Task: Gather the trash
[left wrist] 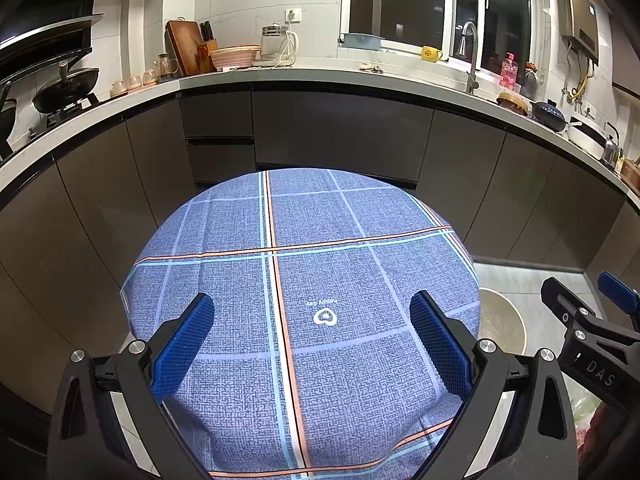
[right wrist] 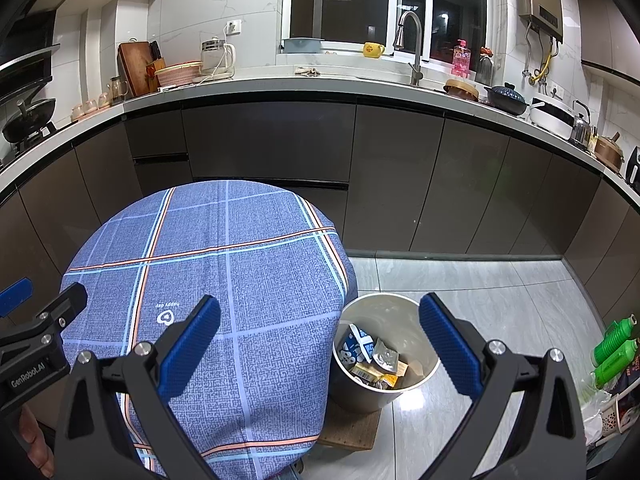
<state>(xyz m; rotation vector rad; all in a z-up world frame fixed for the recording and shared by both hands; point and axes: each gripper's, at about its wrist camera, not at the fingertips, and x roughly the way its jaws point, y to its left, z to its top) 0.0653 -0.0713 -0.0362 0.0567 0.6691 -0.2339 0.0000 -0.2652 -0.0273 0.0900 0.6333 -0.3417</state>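
- Kitchen at night: dark cabinet fronts below a pale curved counter (right wrist: 280,80), grey tiled floor (right wrist: 500,300), round table under a blue plaid tablecloth (left wrist: 304,280) serving as the landmark.
- Tablecloth bare in both views; no trash seen on it, only a small white heart logo (left wrist: 325,317) near its middle.
- Trash located in the white waste bin (right wrist: 432,368), standing on the floor just beside the table's right edge, partly tucked under the hanging cloth, on a brown mat (right wrist: 352,428).
- Bin contents visible from the right wrist view: blue-and-white carton (right wrist: 358,346), silver foil wrapper (right wrist: 385,354), yellow-and-brown wrappers below; exact count cannot be told.
- Left gripper (left wrist: 312,340) spread wide, nothing between its blue pads, poised over the table's middle; bin rim (left wrist: 504,320) off to its right, beyond the table edge.
- Right gripper (right wrist: 320,344) likewise spread and empty, straddling the table's right edge, with the bin mouth between its fingers in view.
- Deciding relation: bin ahead of and below the right gripper, clearly nearer to it than to the left.
- Judgement: collection looks finished or nearly so; any further piece would have to be sought away from the table, as green bottles (right wrist: 612,344) and bags further right of the bin are not evidently trash.
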